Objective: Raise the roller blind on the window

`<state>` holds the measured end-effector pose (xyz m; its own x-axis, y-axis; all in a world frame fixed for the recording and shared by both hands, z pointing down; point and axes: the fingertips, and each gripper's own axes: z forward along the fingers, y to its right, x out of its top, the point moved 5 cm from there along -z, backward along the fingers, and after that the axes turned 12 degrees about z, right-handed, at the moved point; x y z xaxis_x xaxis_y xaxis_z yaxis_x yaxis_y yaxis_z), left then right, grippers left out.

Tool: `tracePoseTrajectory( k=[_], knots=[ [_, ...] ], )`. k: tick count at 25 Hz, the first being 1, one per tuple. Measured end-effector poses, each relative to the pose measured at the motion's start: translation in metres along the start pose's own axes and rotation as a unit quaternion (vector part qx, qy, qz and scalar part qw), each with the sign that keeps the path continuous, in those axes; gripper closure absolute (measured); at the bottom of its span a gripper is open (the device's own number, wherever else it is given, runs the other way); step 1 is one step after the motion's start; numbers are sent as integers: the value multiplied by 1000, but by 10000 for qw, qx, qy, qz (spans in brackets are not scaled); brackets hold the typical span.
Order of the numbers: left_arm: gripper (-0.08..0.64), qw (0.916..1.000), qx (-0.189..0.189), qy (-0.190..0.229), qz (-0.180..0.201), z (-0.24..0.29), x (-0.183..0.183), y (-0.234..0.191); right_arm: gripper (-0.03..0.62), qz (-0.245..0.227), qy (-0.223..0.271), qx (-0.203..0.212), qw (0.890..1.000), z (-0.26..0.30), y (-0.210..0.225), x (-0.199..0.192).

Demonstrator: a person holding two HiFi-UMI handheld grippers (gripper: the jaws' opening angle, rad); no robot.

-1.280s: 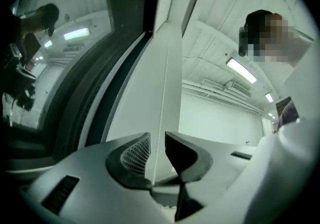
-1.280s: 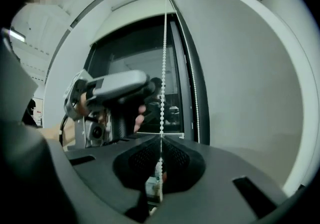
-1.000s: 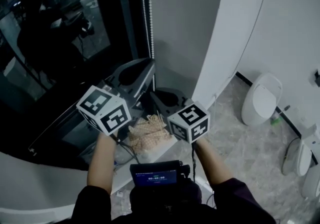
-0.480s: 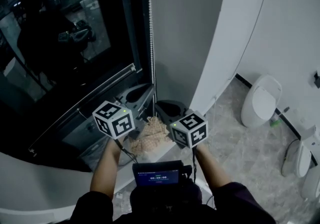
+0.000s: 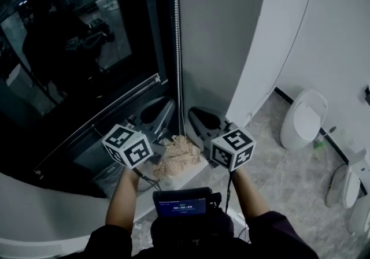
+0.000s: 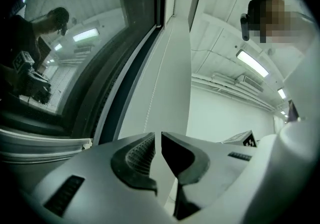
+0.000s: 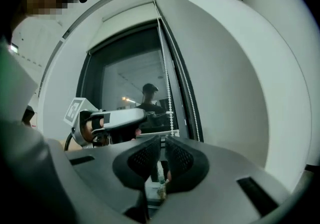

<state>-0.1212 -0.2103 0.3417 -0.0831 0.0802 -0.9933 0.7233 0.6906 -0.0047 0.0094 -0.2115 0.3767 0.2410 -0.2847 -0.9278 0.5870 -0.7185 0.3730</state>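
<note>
A white bead chain point(image 5: 176, 50) hangs down the right edge of the dark window point(image 5: 75, 50). The blind's pale bottom rail point(image 5: 104, 114) slants across the glass low down. My left gripper point(image 5: 167, 106) and right gripper point(image 5: 189, 114) point up at the chain's lower end, side by side. In the right gripper view the bead chain point(image 7: 166, 88) drops straight into my shut right gripper point(image 7: 162, 140). In the left gripper view the chain point(image 6: 149, 113) shows only faintly, running into the narrow slit of my left gripper point(image 6: 159, 138).
A grey wall panel point(image 5: 219, 32) stands right of the chain. A crumpled beige cloth point(image 5: 179, 156) lies on a white ledge below the grippers. White floor fixtures point(image 5: 303, 116) stand at the right on the marble floor. A small screen point(image 5: 182, 203) sits at the person's chest.
Both marker cubes have come down and towards me; the left gripper dropped the most. More of the chain shows above the grippers.
</note>
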Motion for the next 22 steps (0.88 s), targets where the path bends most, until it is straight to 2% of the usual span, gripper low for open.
tracePoseTrajectory(
  k=[7,14,22],
  knots=[
    [551,9997,-151,-201,-25,1,-6,6,584,-256,321,-1,9992,-5,-11,16],
    [551,9995,-221,-179,-112,1,-1,7,584,-398,349,3,9986,-8,-14,22],
    [551,9968,-445,-380,-551,1,-1,12,584,-627,522,-78,9966,-13,-18,27]
  ],
)
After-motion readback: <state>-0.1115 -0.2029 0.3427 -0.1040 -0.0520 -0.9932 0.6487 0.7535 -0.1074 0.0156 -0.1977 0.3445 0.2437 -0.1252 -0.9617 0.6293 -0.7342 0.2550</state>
